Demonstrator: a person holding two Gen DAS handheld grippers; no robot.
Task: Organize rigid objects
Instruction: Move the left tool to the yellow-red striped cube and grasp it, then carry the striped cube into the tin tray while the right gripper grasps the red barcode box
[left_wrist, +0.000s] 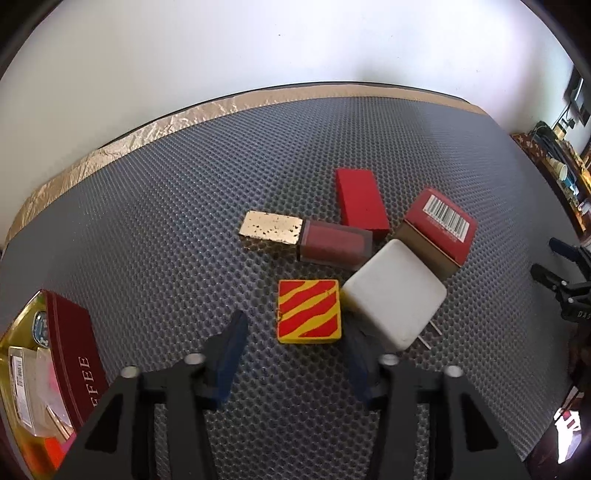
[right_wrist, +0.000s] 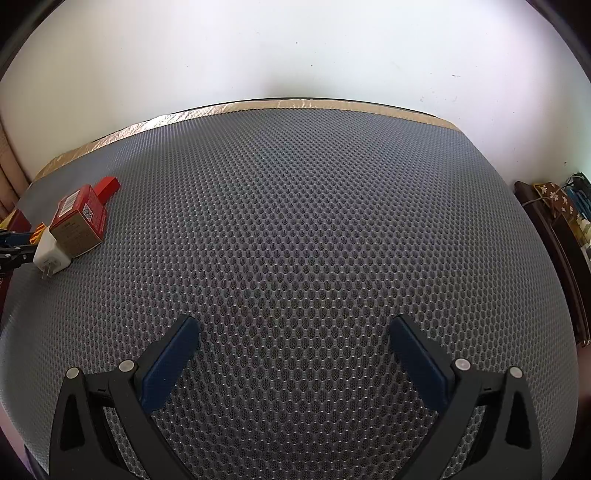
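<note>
Left tool closing in on the striped block; right tool idle and wide open.

The left tool (left_wrist: 295, 332) hangs over a small cube-shaped block painted in red and yellow stripes (left_wrist: 308, 311), its blue-padded jaws partly open on either side, holding nothing; whether the right-hand pad already brushes the white plastic plug-in charger (left_wrist: 397, 300) crowding that side is hard to tell. The block lies on the grey honeycomb-mat tabletop (left_wrist: 166, 221), touching the charger, near a gold-capped rose lip-gloss tube (left_wrist: 303, 238) and two red cardboard boxes, one plain (left_wrist: 360, 197) and one barcoded (left_wrist: 441, 225). It looks light, stiff and not fragile; its flat opposite sides offer the surest hold, though the paint may be a little slick. A gold tin with a dark red lid (left_wrist: 70, 354) waits at the left. The right tool (right_wrist: 294, 354) hovers empty, jaws wide.
</note>
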